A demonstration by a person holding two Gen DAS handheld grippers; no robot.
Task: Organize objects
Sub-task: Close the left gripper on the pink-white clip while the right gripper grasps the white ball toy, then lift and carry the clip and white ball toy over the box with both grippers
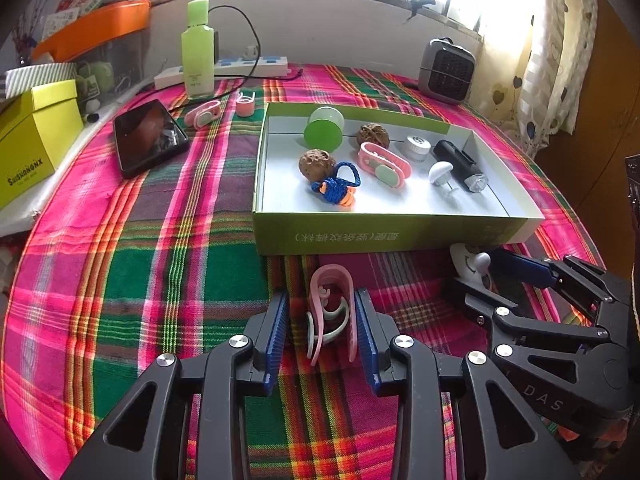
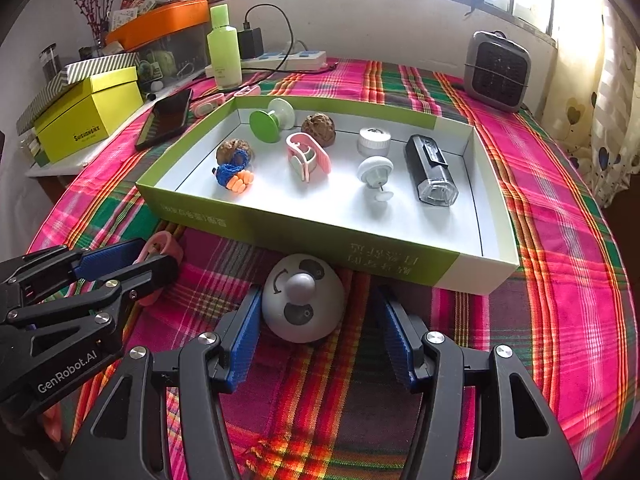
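Note:
A pink and white clip (image 1: 332,312) lies on the plaid cloth just in front of the green box tray (image 1: 380,236). My left gripper (image 1: 322,300) stands open around the clip, whose right arm is close to the right pad (image 1: 366,332), with a gap at the left pad. A white dome toy with black patches (image 2: 304,304) sits before the tray wall (image 2: 304,236). My right gripper (image 2: 319,294) is open wide around it, the left pad (image 2: 244,332) close beside it and the right pad well apart. The tray holds two walnuts, a pink clip (image 1: 384,162), a flashlight (image 2: 430,168) and several small items.
A black phone (image 1: 148,138), two more pink clips (image 1: 204,114), a green bottle (image 1: 197,52) and a power strip (image 1: 224,70) lie behind the tray's left side. A small heater (image 2: 498,70) stands at the back right. A yellow box (image 2: 90,112) sits off the table's left edge.

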